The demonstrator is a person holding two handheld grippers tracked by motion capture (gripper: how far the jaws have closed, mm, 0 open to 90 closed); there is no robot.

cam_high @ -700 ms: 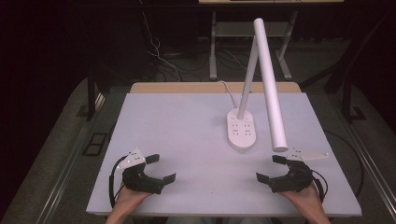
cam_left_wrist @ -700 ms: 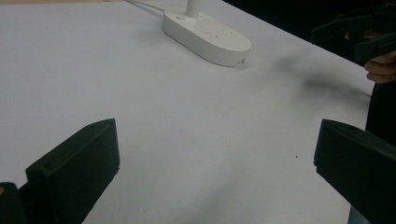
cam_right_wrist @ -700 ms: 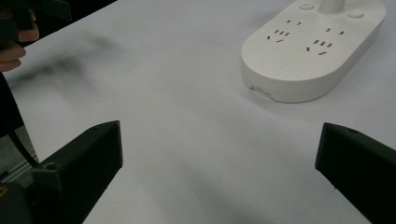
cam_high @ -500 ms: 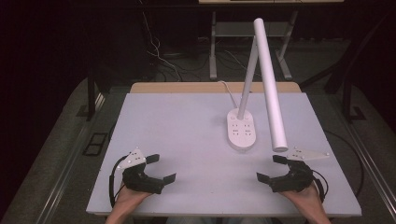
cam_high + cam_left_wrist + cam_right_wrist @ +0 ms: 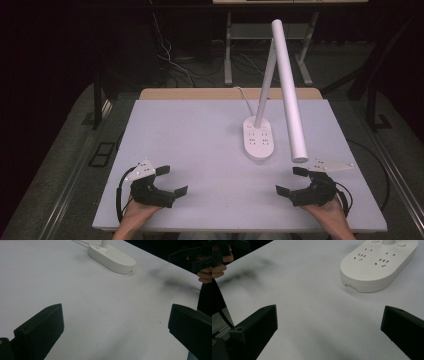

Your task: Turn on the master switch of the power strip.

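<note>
One white rectangular desk (image 5: 200,150), matt top, with a strip of bare wood showing along its far edge. No containers on it.

One white plastic desk lamp with an oval base (image 5: 259,140). The base stands right of the desk's middle, flat on the surface. A thin white stem rises from the far end of the base, tilted to the right, and carries one long white tube-shaped lamp head (image 5: 289,90). The head slopes down toward the near right; its lower end hangs above the desk, just right of the base and clear of it. The base top carries socket slots in two groups, plus round buttons at the stem end, best seen in the right gripper view (image 5: 378,263). One white cable (image 5: 243,94) leaves the base at the far side and runs over the desk's back edge.

Two black two-jaw grippers, one per hand.
- Left gripper (image 5: 167,180): near-left part of the desk, jaws spread wide, nothing between them. Its own view shows bare desk between the jaws and the lamp base (image 5: 112,257) well ahead.
- Right gripper (image 5: 294,181): near-right part of the desk, jaws likewise spread wide and empty, pointing toward the desk's middle. The lamp base lies ahead and to the right in its own view, apart from both jaws.

Both grippers sit low over the desk, well apart from each other and from the lamp. The right one is the nearer to the base.

Floor behind the desk: several dark cables (image 5: 170,55), count unclear, and metal legs of another piece of furniture (image 5: 228,50).
</note>
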